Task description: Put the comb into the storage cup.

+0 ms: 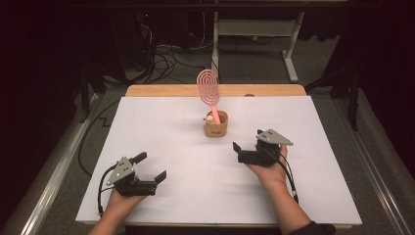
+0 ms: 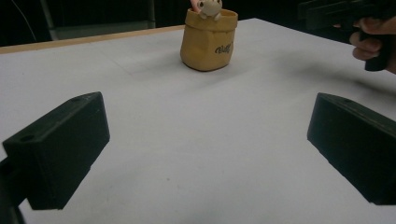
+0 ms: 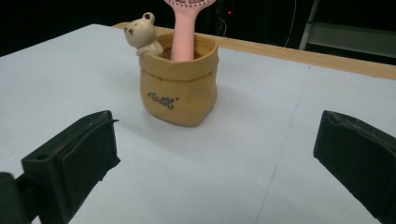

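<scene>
Hairbrush, pink with an oval slotted head, stands upright with its handle down inside a small tan pot shaped like a rolled paper bag, and its head rises well above the pot's rim. A little pale bear figure clings to the rim of the pot, just beside the brush handle, and dark lettering is printed on the pot's side. The pot sits on the white counter toward its far middle, with a strip of bare wood showing along the far edge. The right tool rests on the counter in the person's right hand, near the pot and a little to its right and nearer the person; its jaws are spread wide with nothing between them, and they point toward the pot, which in the right gripper view stands close ahead between the two black jaws, slightly to the left of centre. The left tool lies farther off, toward the near left part of the counter in the left hand, well apart from the pot; its jaws also stand wide apart and empty. In the left gripper view the pot shows far ahead near the top, and the fingers of the other hand with its tool appear at the upper right. Neither tool touches the brush or the pot.
</scene>
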Motion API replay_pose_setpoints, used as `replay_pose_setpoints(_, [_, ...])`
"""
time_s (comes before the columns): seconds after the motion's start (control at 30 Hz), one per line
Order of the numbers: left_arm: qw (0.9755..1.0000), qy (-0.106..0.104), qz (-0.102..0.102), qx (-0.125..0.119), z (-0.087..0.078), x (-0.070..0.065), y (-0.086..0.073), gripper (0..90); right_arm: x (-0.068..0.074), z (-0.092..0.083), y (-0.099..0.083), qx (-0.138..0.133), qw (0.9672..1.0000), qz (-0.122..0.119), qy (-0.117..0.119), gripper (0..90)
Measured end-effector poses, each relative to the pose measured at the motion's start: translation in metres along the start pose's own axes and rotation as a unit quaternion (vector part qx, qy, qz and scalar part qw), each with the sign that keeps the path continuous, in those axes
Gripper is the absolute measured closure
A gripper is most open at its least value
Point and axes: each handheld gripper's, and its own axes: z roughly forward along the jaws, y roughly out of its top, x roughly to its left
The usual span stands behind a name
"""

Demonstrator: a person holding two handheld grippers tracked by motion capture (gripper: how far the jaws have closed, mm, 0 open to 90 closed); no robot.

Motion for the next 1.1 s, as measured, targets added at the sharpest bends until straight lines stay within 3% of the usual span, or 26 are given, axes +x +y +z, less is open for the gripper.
replay_pose_setpoints(0.37, [0.9999, 0.006, -0.008, -0.006, -0.004, 0.002, 0.000, 0.0, -0.010, -0.054, -0.025, -0.013, 0.9999, -0.006, -0.006, 0.1])
replay_pose_setpoints(0.77, [0.9993, 0.020, -0.031, -0.012, -0.010, 0.008, 0.000, 0.0, -0.033, -0.115, -0.058, -0.048, 0.9986, 0.010, -0.017, 0.1])
replay_pose_setpoints(0.9, [0.9993, 0.018, -0.029, -0.012, -0.009, 0.007, 0.000, 0.0, -0.037, -0.116, -0.060, -0.055, 0.9983, 0.014, -0.013, 0.1])
replay_pose_setpoints(1.1, [0.9995, 0.016, -0.026, -0.011, -0.009, 0.007, -0.001, 0.0, -0.034, -0.103, -0.063, -0.032, 0.9994, 0.006, -0.008, 0.1])
